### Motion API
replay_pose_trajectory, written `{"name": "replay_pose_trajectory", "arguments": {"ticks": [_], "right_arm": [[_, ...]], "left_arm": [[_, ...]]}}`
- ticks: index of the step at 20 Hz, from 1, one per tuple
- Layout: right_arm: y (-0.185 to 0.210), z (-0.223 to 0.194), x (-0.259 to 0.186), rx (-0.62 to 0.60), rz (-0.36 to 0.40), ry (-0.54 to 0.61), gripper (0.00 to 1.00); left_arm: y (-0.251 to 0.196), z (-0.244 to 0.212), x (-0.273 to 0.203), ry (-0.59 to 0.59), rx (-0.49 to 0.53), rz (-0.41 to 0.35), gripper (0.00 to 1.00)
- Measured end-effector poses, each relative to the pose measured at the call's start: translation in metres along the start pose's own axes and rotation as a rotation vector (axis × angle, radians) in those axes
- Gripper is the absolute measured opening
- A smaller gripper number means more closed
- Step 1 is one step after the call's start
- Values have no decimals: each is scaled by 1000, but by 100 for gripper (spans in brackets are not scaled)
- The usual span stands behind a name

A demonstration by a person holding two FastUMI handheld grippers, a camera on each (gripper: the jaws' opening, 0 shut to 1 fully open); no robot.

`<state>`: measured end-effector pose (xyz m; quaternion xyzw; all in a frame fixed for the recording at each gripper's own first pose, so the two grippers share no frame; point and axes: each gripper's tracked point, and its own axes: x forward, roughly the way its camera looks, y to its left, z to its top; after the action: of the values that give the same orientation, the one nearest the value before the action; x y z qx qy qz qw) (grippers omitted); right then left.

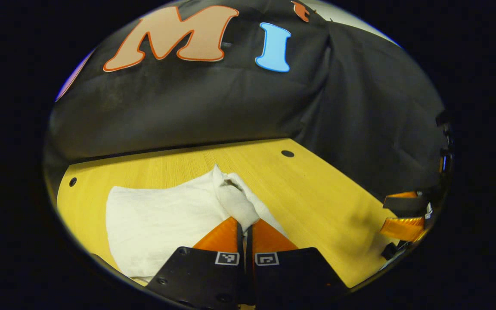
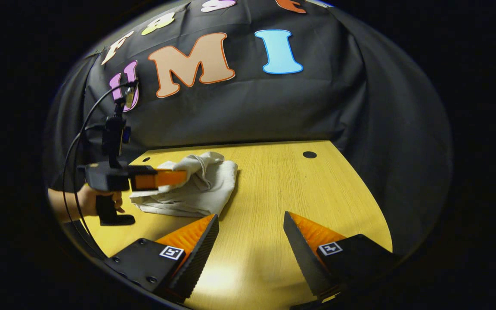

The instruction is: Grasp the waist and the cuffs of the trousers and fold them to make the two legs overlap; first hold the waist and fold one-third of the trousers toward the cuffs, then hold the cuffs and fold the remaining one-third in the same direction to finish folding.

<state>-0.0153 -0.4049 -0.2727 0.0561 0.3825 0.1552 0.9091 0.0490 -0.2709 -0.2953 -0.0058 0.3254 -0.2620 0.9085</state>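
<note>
Your left gripper (image 1: 248, 226): the two fingers are pressed together on a bunched fold of the trousers (image 1: 166, 219), lifting that bit of cloth into a small peak just ahead of the tips.
Your right gripper (image 2: 251, 230): the fingers stand wide apart with nothing between them, over bare table (image 2: 274, 193), near the trousers' closest edge but not touching it.
Trousers: pale cloth, already folded into a thick stack, lying flat on the table toward its left side as the right gripper view shows it; the top layer is raised where your left gripper pinches it.
Your left hand (image 2: 86, 200): in the right gripper view you can see it wrapped round the handle of the left gripper, whose fingers reach sideways into the top of the stack.
Table: yellow wood grain, with small dark round holes near its far edge.
Wall (image 1: 196, 107): black cloth hangs behind the table and round its right side.
</note>
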Motion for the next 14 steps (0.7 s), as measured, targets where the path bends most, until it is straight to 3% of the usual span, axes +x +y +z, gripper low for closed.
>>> {"name": "replay_pose_trajectory", "arguments": {"ticks": [3, 5, 7, 10, 14], "right_arm": [[6, 9, 8, -29, 22, -2, 97], [17, 28, 14, -27, 38, -33, 97], [29, 47, 18, -13, 42, -78, 97], [57, 85, 12, -9, 42, -183, 97], [92, 141, -4, -22, 21, -347, 97]], "left_arm": [[3, -26, -5, 60, 72, 50, 1], [-6, -21, -8, 55, 74, 17, 10], [-12, -10, -24, 15, 44, -3, 43], [5, 22, -77, -106, 82, 67, 95], [73, 65, -172, -303, 68, 282, 97]]}}
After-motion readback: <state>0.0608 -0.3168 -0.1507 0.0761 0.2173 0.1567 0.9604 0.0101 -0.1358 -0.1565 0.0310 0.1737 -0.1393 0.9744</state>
